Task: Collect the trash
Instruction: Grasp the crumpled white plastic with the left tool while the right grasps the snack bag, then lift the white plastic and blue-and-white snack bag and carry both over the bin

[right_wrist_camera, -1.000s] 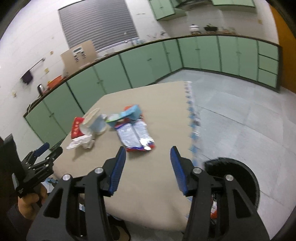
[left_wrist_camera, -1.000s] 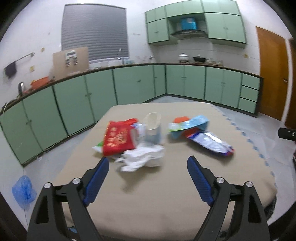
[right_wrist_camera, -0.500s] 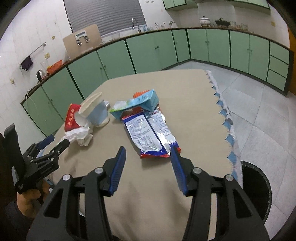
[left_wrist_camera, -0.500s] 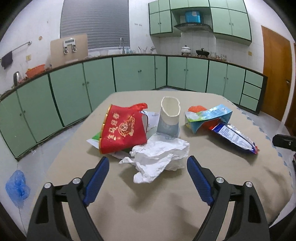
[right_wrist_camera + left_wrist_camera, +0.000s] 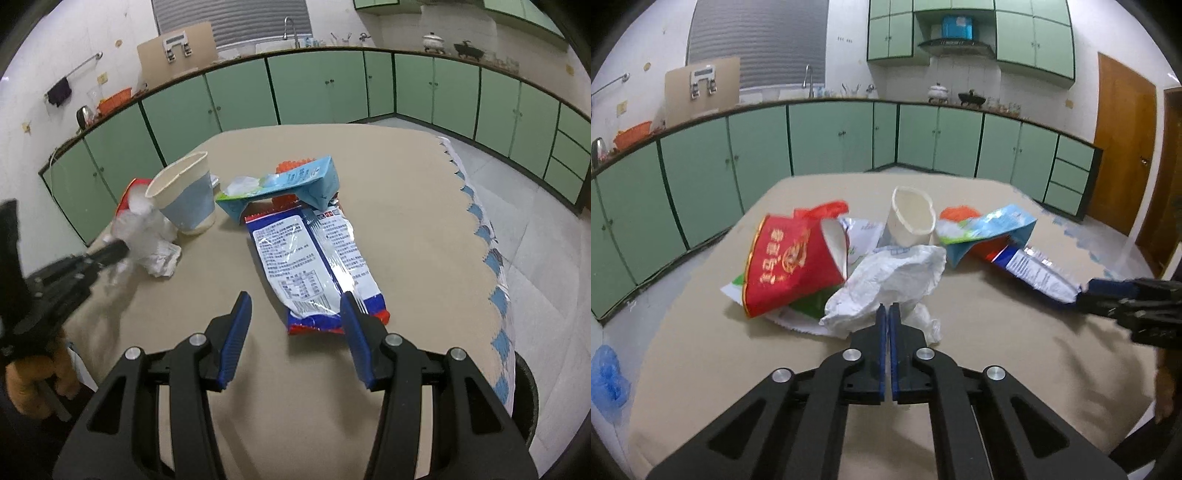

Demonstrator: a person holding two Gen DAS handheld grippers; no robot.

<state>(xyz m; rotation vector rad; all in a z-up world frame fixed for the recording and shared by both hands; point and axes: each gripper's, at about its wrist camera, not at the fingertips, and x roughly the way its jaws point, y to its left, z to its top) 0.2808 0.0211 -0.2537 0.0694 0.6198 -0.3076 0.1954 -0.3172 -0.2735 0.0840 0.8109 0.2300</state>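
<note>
Left gripper [image 5: 888, 309] pinching crumpled tissue [image 5: 886, 284], beige table [image 5: 979, 354], green cabinets [image 5: 831, 136]

Bare table [image 5: 303, 387] near side; trash pile [image 5: 886, 254] blocks mid.

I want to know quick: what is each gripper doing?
Left gripper: shut on the crumpled white paper.
Right gripper: open, holding nothing.

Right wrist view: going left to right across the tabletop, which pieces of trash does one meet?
Crumpled white plastic bag → white and pale blue paper cup → light blue folded carton → flat blue, white and red snack wrapper.
</note>
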